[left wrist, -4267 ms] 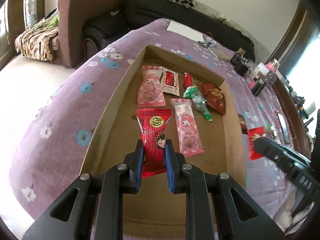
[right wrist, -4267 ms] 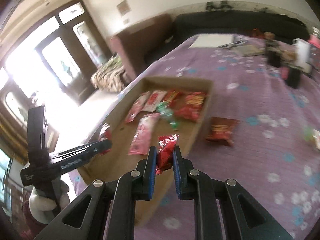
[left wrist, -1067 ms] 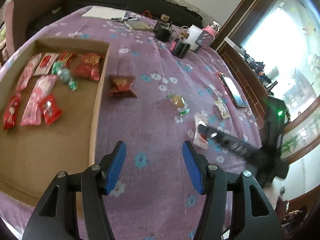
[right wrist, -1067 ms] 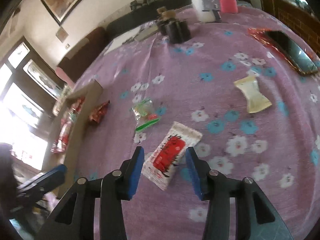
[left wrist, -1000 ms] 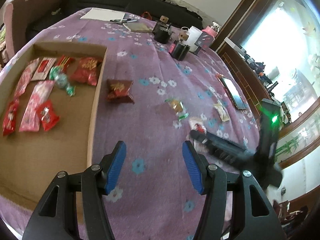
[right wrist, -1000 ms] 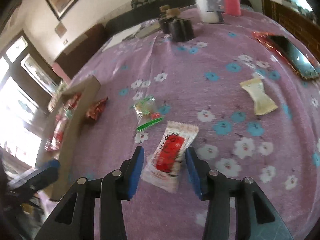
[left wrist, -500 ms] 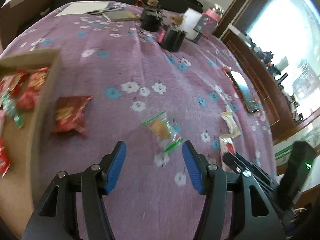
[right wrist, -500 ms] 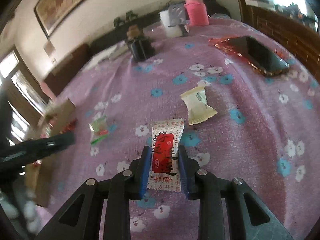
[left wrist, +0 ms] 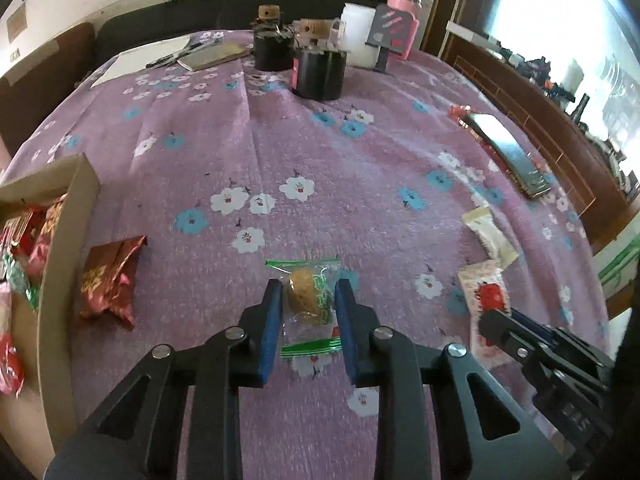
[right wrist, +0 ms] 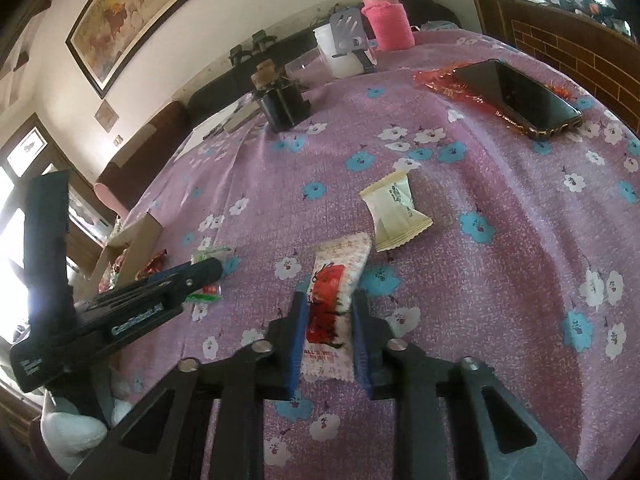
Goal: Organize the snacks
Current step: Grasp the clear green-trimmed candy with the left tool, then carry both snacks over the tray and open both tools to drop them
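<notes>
My left gripper (left wrist: 308, 296) is closed around a clear green-edged packet with a brown sweet (left wrist: 310, 300) lying on the purple flowered cloth. My right gripper (right wrist: 328, 308) is closed around a white packet with a red label (right wrist: 334, 292), also lying on the cloth; that packet also shows in the left wrist view (left wrist: 486, 296). A dark red foil snack (left wrist: 110, 276) lies beside the cardboard box (left wrist: 66, 240), which holds several red and pink snacks. A cream packet (right wrist: 396, 210) lies just beyond the right gripper.
A phone on red foil (right wrist: 516, 98) lies at the far right. Black jars (left wrist: 318, 72), a white cup, a pink bottle (right wrist: 386, 20) and papers stand at the table's back. The left gripper's body (right wrist: 120, 312) shows at the left of the right wrist view.
Both grippers left the box, crossed to the loose snacks and closed: the left around the green-edged sweet, the right around the white and red packet.
</notes>
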